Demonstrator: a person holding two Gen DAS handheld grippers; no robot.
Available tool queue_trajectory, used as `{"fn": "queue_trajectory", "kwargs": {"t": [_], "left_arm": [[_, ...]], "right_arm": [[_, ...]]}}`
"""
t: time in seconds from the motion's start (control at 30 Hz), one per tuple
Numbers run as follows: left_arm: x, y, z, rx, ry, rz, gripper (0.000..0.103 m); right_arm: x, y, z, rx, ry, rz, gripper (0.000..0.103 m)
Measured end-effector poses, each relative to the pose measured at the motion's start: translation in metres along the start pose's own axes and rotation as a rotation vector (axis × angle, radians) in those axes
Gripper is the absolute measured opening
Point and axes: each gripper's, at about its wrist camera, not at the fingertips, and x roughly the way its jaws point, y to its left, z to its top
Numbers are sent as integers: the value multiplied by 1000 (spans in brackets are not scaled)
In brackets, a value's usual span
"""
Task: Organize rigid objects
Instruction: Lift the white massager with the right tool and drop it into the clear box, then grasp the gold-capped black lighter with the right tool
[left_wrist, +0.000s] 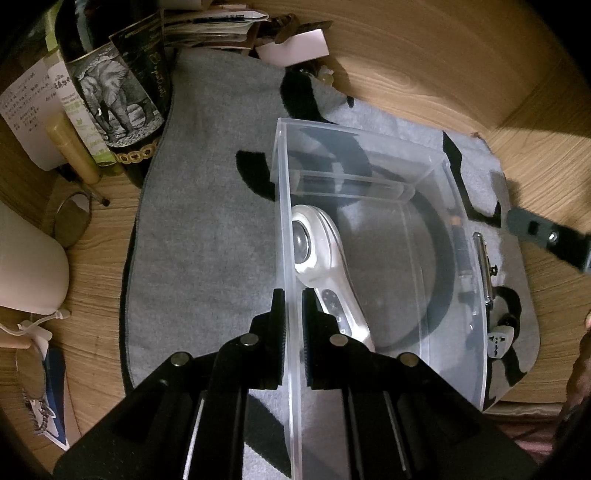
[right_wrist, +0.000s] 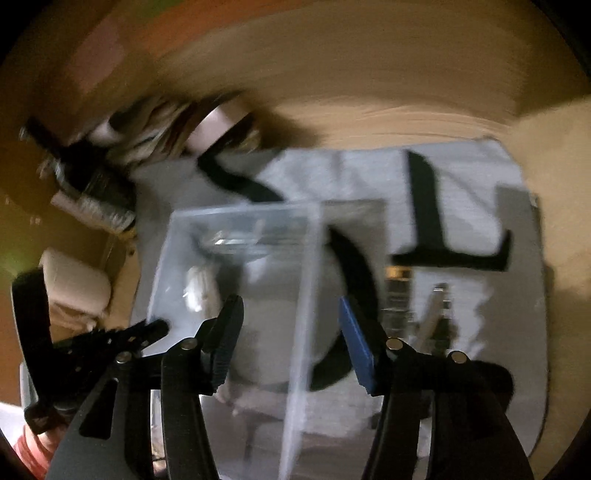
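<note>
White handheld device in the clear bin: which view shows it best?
Left wrist view: the white handheld device with a round lens and button strip is sharp inside the clear plastic bin. Right wrist view shows only a blurred pale blob behind the bin wall.

A dark bottle (left_wrist: 110, 96) with an elephant label is standing on the wooden table (left_wrist: 424, 55) beside the grey mat (left_wrist: 207, 229), with papers (left_wrist: 214, 26) lying behind it, a small round mirror (left_wrist: 72, 219) resting nearby and a white rounded container (left_wrist: 29, 266) sitting at the left edge.
</note>
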Motion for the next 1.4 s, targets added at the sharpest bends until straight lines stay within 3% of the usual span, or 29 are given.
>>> {"fn": "queue_trajectory", "kwargs": {"t": [0.3,0.37,0.73,0.87,0.93,1.0,1.07,1.4], "left_arm": [[0,0,1,-24,5,18,7],[0,1,2,-32,8,21,7],[1,0,5,-77,24,46,7],[2,0,6,-88,30,55,7],[2,-1,6,-91,31,59,7],[2,-1,5,-92,31,62,7],[2,-2,5,-92,30,65,7],[2,-2,6,-70,30,65,7]], "right_arm": [[11,-65,5,143,32,-49,51],[18,-71,6,150,84,-78,51],[79,-78,12,76,214,-80,50],[96,-84,10,75,258,-80,43],[98,-83,9,47,248,-99,40],[98,-80,9,16,232,-126,27],[97,-80,7,-13,220,-148,23],[64,-87,-1,31,153,-96,22]]}}
